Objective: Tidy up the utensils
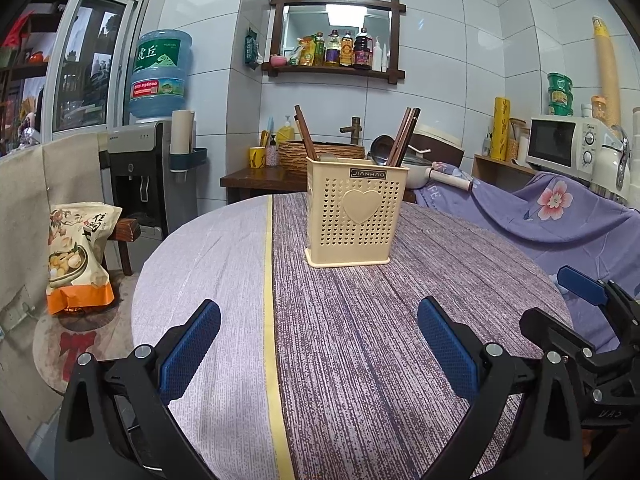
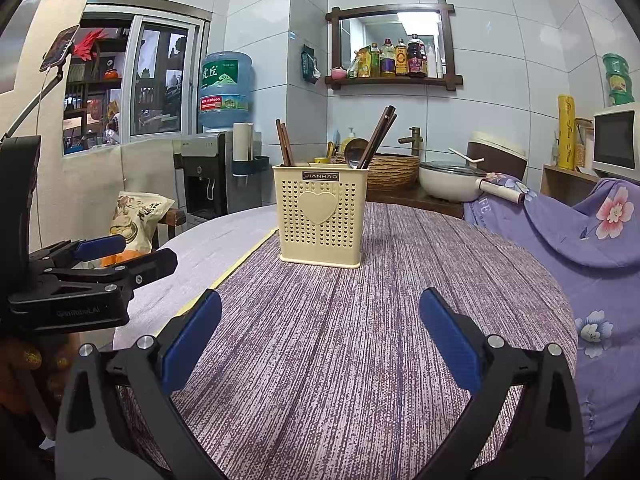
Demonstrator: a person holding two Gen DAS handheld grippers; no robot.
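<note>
A cream perforated utensil holder with a heart on its front stands upright on the round table. It also shows in the right wrist view. Brown chopsticks lean in its left part. More chopsticks and a metal spoon stand in its right part. My left gripper is open and empty, low over the table, short of the holder. My right gripper is open and empty beside it. The right gripper shows at the right edge of the left wrist view.
A purple floral cloth covers something right of the table. A white pan and a woven basket sit on the dark counter behind. A water dispenser and a snack bag stand at the left.
</note>
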